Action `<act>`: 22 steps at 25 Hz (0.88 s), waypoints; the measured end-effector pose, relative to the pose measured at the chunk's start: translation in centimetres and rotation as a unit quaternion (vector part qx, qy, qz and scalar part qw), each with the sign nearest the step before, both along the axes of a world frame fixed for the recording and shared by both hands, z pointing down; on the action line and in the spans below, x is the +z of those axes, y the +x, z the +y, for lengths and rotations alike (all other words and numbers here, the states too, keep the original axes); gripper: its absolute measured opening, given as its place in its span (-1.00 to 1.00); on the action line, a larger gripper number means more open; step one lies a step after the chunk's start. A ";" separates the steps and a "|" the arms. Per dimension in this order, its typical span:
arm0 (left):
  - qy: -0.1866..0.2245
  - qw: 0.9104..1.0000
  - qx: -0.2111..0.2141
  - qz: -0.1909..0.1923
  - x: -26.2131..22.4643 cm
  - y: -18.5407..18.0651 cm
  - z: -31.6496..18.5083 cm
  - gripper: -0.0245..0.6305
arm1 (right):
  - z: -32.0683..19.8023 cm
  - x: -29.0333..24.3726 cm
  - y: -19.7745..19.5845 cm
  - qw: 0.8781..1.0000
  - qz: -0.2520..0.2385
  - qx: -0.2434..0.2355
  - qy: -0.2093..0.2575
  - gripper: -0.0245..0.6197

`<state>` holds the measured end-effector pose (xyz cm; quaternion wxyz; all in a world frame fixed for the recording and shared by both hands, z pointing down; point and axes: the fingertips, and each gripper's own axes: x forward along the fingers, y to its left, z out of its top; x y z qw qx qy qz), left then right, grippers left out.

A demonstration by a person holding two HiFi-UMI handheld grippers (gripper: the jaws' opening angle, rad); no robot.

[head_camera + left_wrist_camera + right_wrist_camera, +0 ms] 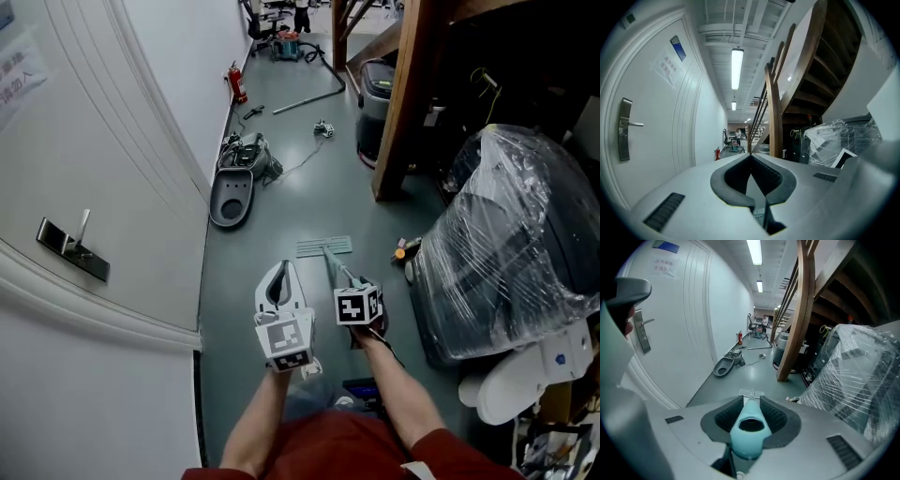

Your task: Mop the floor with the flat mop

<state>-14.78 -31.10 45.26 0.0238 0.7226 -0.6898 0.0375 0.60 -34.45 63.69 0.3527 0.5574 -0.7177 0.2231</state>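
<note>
The flat mop's pale head [324,247] lies flat on the grey-green floor [281,150] just ahead of me. Its teal handle [339,272] slants back into my right gripper [356,284], which is shut on it. In the right gripper view the handle's end [750,427] sits between the jaw pads, and the mop head [751,393] shows beyond the tips. My left gripper [283,268] hovers just left of the handle without touching it. In the left gripper view its jaws [750,157] meet at the tips with nothing between them.
A white door with a lever handle [73,246] fills the left wall. A grey oval shell [232,195] and tangled cables lie by the wall ahead. On the right stand a wooden post [403,103] and a plastic-wrapped bulk [506,244]. Farther off lie a metal pole [309,98] and a fire extinguisher [237,82].
</note>
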 end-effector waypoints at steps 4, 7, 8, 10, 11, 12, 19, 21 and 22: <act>0.010 1.000 -0.002 0.007 -1.3 1.1 1.6 -0.88 | 1.8 -0.2 0.8 1.000 0.001 -0.008 0.000 -0.55; 0.008 1.000 0.000 -0.001 -1.6 1.6 3.2 -0.88 | 3.2 -1.1 1.2 1.000 -0.002 -0.008 0.006 -0.55; 0.008 1.000 0.000 -0.006 -1.7 1.8 3.9 -0.88 | 3.8 -1.2 1.3 1.000 -0.003 -0.008 0.007 -0.55; 0.014 1.000 0.000 -0.006 -2.2 2.5 5.3 -0.88 | 5.1 -1.2 1.8 1.000 -0.007 -0.010 0.005 -0.55; 0.013 1.000 -0.001 -0.005 -2.3 2.9 6.1 -0.88 | 5.8 -1.1 2.1 1.000 -0.007 -0.011 0.004 -0.55; 0.010 1.000 -0.002 -0.007 -2.2 3.2 7.0 -0.88 | 6.6 -1.1 2.3 1.000 -0.007 -0.012 0.005 -0.55; -0.006 1.000 -0.004 -0.017 -1.7 5.5 14.0 -0.88 | 13.3 -0.9 4.3 1.000 -0.006 -0.018 0.003 -0.55; -0.008 1.000 -0.007 -0.018 -1.7 6.0 15.9 -0.88 | 15.5 -0.8 5.0 1.000 -0.003 -0.020 -0.002 -0.55; -0.009 1.000 -0.008 -0.018 -1.7 6.1 16.8 -0.88 | 16.5 -0.7 5.2 1.000 -0.001 -0.021 -0.004 -0.55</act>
